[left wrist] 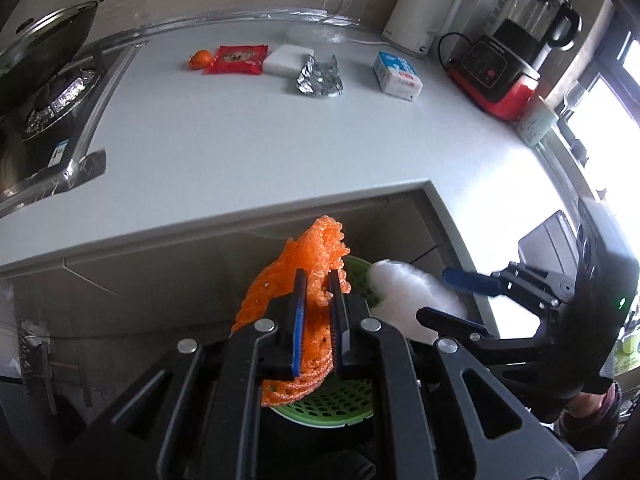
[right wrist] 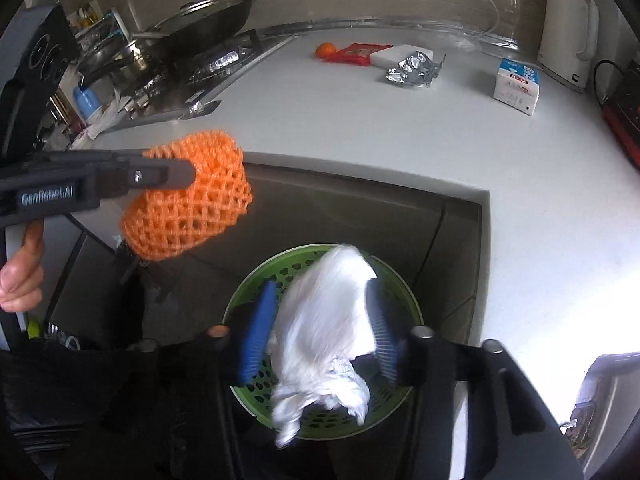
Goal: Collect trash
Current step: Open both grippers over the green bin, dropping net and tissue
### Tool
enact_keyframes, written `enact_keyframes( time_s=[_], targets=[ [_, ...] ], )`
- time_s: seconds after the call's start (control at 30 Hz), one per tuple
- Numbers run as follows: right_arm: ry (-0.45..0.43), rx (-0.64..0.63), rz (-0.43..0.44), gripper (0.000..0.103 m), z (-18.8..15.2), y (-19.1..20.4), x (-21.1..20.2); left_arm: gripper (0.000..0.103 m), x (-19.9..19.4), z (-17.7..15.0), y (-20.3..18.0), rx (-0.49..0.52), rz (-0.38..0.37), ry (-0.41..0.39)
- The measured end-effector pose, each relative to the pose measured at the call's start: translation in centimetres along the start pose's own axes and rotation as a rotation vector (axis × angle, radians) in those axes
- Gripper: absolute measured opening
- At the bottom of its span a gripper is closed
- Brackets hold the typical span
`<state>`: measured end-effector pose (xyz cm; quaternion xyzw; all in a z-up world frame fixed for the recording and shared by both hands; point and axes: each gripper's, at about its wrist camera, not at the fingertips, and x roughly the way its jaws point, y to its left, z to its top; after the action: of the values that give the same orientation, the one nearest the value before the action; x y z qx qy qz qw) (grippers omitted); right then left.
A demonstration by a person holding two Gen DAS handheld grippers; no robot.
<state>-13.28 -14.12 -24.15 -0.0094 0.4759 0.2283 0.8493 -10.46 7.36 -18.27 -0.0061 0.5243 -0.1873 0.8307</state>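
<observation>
Between the parted fingers of the right gripper [right wrist: 320,332] hung a white crumpled tissue [right wrist: 324,336], directly above the green basket [right wrist: 256,280]. Beside the basket, the left gripper [left wrist: 318,280] was clamped on an orange foam net [left wrist: 308,256].

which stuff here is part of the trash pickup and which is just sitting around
Part of the job: orange foam net in left hand-held gripper; white tissue wad; green basket; crumpled foil; red wrapper.

Just there: kettle; blender; wok.
</observation>
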Motion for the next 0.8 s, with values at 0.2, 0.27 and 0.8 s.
enact_keyframes(
  time_s=[0.2,0.27,0.8],
  targets=[
    [-0.070,0.021,-0.043,0.072,1.0,-1.1,-2.5,0.010,1.2,-0.8,-0.8,0.006,-0.014,0.045],
    [-0.095,0.038,-0.066,0.073,1.4,-2.0,-3.5,0.010,1.6,-0.9,-1.2,0.016,-0.025,0.060],
    [-0.148,0.152,-0.178,0.078,1.2,-6.5,-6.7,0.070,5.5,-1.8,-4.8,0.134,-0.039,0.190]
  ],
)
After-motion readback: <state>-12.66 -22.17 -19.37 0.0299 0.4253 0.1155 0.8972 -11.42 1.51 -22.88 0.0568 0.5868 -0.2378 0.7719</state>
